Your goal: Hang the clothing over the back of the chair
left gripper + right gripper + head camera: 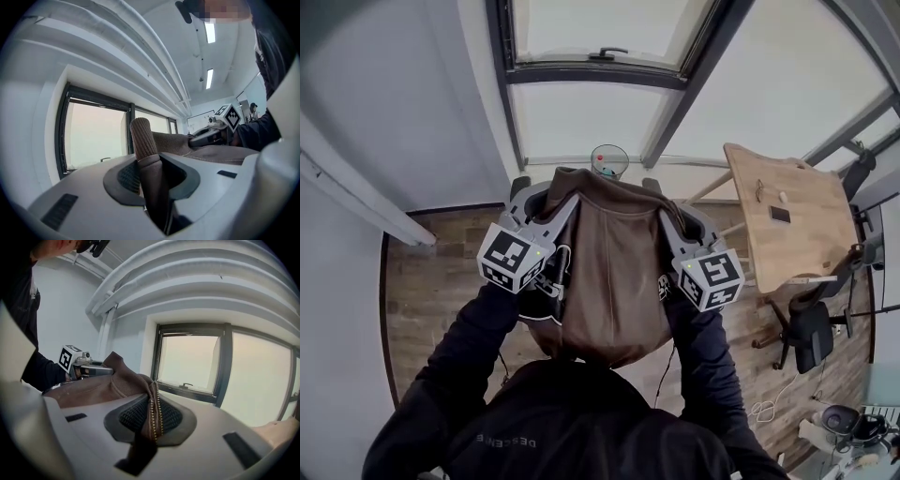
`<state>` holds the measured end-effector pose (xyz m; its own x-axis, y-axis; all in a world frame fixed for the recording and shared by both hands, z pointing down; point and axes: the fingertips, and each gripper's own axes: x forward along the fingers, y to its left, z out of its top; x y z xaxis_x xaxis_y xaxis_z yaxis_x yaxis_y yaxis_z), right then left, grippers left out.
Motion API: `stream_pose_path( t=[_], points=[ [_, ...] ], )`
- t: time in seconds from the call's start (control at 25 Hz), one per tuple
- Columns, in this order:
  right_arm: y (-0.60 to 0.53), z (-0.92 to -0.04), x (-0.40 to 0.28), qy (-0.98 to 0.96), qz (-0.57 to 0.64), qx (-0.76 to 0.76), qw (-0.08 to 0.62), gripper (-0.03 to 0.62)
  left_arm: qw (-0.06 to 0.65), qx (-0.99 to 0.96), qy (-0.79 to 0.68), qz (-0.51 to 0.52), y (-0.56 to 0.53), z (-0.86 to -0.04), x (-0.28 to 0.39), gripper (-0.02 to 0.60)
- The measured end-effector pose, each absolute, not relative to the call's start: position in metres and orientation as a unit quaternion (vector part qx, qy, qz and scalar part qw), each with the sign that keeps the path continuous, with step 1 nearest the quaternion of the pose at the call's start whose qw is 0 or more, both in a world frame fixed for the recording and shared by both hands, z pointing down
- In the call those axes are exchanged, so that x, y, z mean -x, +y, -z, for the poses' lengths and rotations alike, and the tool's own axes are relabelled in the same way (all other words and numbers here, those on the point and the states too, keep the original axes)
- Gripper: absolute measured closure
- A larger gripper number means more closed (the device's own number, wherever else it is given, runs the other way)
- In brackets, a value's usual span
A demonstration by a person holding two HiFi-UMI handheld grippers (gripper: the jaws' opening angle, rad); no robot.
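A big window point(600, 56) fills the top of the head view, with wooden floor point(441, 272) below it. A pale wooden tabletop point(787, 202) stands at the right. A dark office chair point(811, 337) sits in the lower right, well apart from the work.

In the centre hangs the brown jacket point(614, 272), stretched between the two hands. Its upper edge is pulled taut and the rest drapes down toward the person. I judge it is held wide like this so that it can be laid evenly across a chair back. No chair back shows under it, so I cannot tell whether it rests on anything.

The left tongs point(152, 173) are at the jacket's upper left corner. They are nearly closed, pinching a ribbed knit band point(143, 136) that stands up out of the jaws. The right tongs point(153, 420) are at the upper right corner and clamp an edge carrying the brass zip point(156, 408). Gripping two separate edges keeps the cloth from bunching.
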<state>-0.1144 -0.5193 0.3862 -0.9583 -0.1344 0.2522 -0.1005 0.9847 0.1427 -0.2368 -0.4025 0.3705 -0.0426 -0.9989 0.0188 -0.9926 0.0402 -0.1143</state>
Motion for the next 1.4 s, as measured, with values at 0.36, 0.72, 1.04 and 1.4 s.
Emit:
stream_pose_path(
  t=[0.36,0.72,1.04,1.4],
  points=[
    [-0.533,-0.429,0.118,-0.983,0.027,-0.049,0.178,0.443,-0.010,0.694,0.719,0.035,-0.410,-0.410,0.242,0.426],
    [-0.538,-0.422,0.122,-0.987,0.005,-0.042,0.158,0.333,-0.008,0.688,0.725,0.028,-0.412,-0.397,0.251,0.264],
    [-0.526,-0.380,0.112,-0.995,-0.002,-0.033,0.093,0.336,0.023,0.678,0.734,0.023,-0.398,-0.364,0.233,0.265],
    [-0.474,-0.319,0.081,-1.000,0.007,0.009,0.006,0.441,0.061,0.671,0.739,0.010,-0.366,-0.317,0.190,0.278]
  ],
)
